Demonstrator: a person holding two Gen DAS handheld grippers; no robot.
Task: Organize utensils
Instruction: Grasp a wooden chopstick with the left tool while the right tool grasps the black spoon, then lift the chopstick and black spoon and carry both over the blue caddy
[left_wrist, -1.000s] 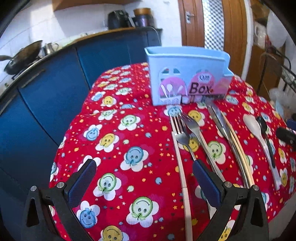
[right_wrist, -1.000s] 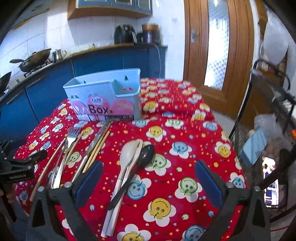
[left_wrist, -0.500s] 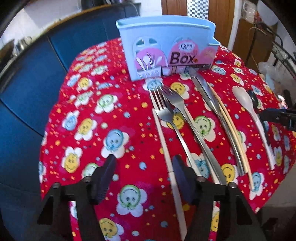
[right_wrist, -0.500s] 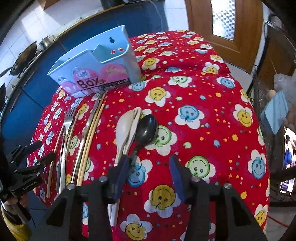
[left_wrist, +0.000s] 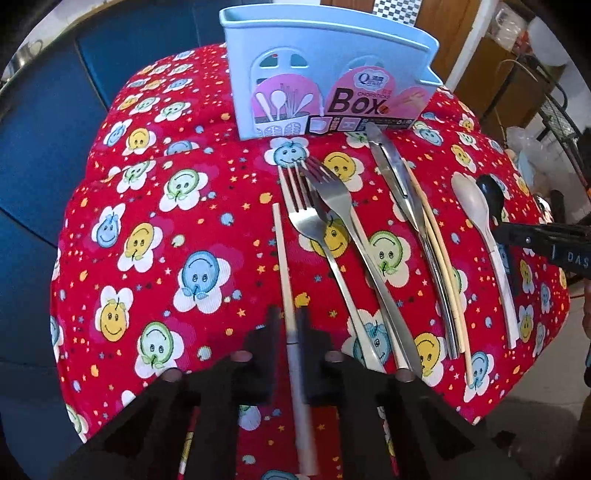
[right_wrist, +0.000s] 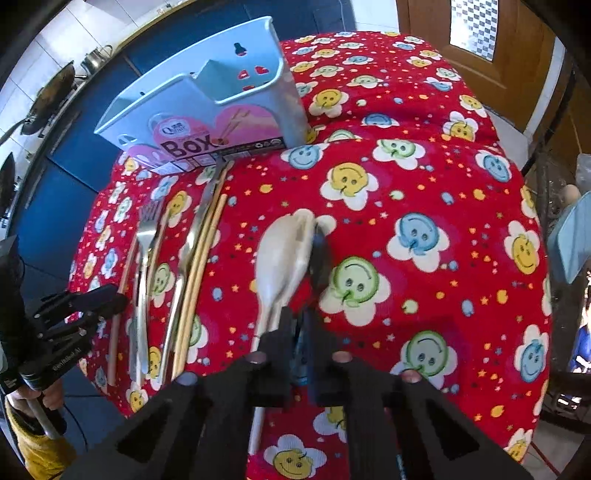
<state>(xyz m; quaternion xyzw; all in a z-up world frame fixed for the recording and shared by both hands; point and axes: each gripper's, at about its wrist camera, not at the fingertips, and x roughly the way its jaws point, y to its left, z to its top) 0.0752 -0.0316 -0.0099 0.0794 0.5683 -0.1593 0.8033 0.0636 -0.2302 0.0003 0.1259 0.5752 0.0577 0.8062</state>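
A light blue utensil box (left_wrist: 325, 74) stands at the far side of the red smiley cloth (left_wrist: 155, 229). My left gripper (left_wrist: 290, 325) points steeply down, its jaws closing tight on a pale chopstick (left_wrist: 280, 243) that lies left of two steel forks (left_wrist: 321, 221). Further right lie a knife (left_wrist: 395, 177), more chopsticks (left_wrist: 439, 258), a white spoon (left_wrist: 476, 210) and a black spoon (left_wrist: 489, 192). My right gripper (right_wrist: 299, 332) is closing on the black spoon (right_wrist: 319, 254) at its handle, beside the white spoon (right_wrist: 280, 258). The box (right_wrist: 207, 96) shows two compartments.
Blue kitchen cabinets (left_wrist: 44, 147) run behind and left of the table. A wooden door (right_wrist: 498, 55) is at the back right, with a wire rack (left_wrist: 561, 122) on the right. A wok (right_wrist: 48, 99) sits on the counter. The cloth's right half (right_wrist: 443, 258) holds no utensils.
Both grippers tilted down toward the cloth and went from wide open to shut. The left one closed around the lone chopstick, the right one around the black spoon's handle.
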